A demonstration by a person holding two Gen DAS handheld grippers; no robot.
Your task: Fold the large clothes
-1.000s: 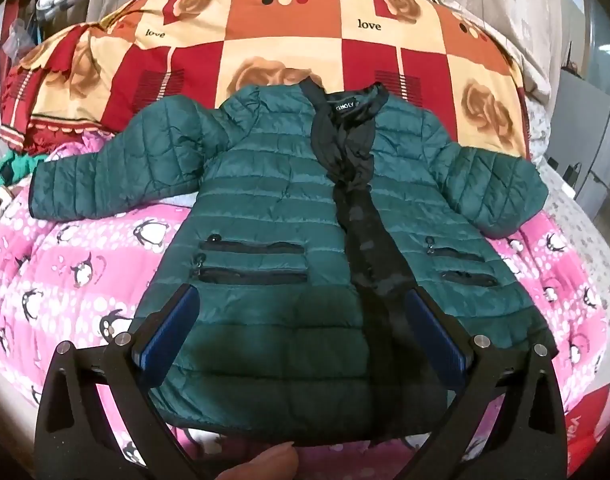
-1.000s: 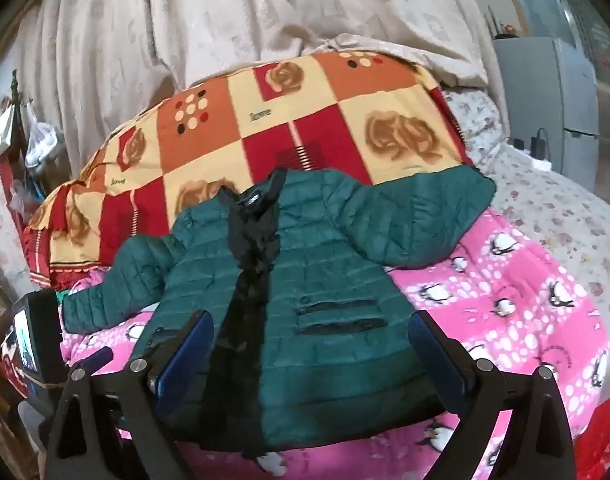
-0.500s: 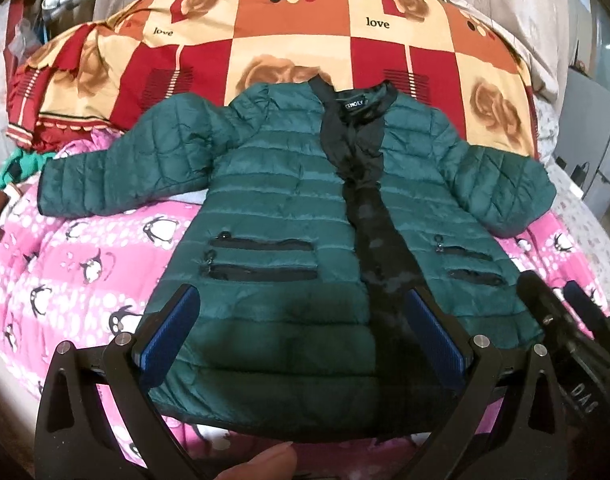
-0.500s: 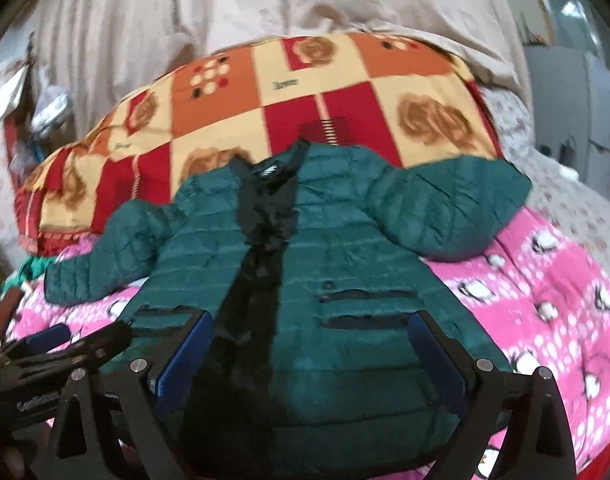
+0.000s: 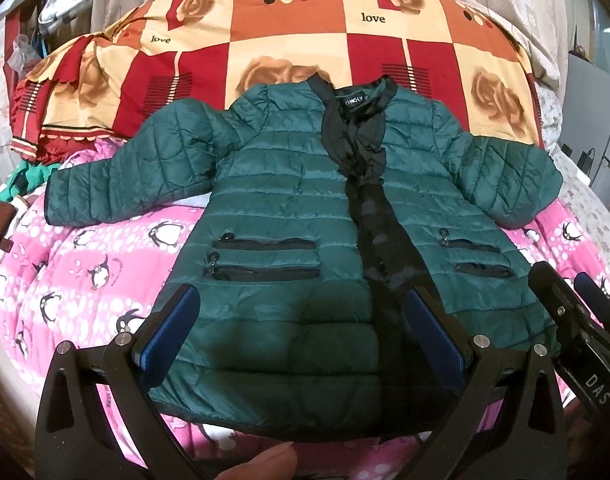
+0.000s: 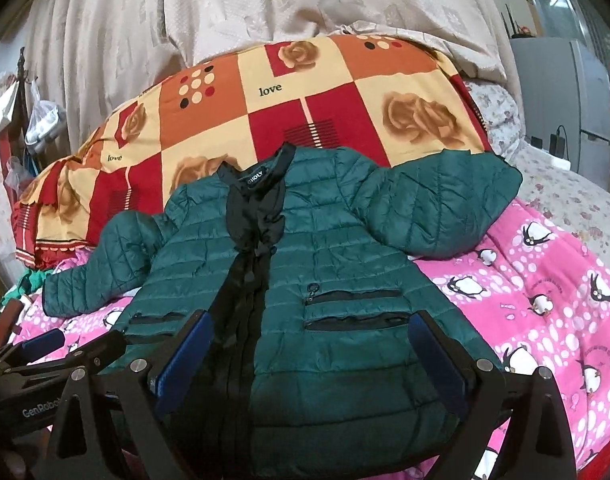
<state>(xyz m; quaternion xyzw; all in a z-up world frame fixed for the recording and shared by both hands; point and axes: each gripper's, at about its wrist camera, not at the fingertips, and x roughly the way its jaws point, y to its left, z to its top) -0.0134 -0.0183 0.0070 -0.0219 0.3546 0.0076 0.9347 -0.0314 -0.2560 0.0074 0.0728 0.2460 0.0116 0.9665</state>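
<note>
A dark green quilted jacket with a black front placket lies flat, face up, on a pink penguin blanket, both sleeves spread out to the sides. My left gripper hovers open over the jacket's lower hem, left of centre, holding nothing. The right gripper shows at the left wrist view's right edge, by the hem's right corner. In the right wrist view the same jacket fills the middle, and my right gripper stands open above its lower right part. The left gripper appears at the lower left there.
A red, orange and cream checked quilt with rose prints is heaped behind the collar. Beige curtains hang behind it. A grey cabinet stands at the right, clutter at the far left. A fingertip shows at the bottom edge.
Both grippers have moved closer to the jacket and toward each other, so each now shows in the other's view. The jacket has not moved.
</note>
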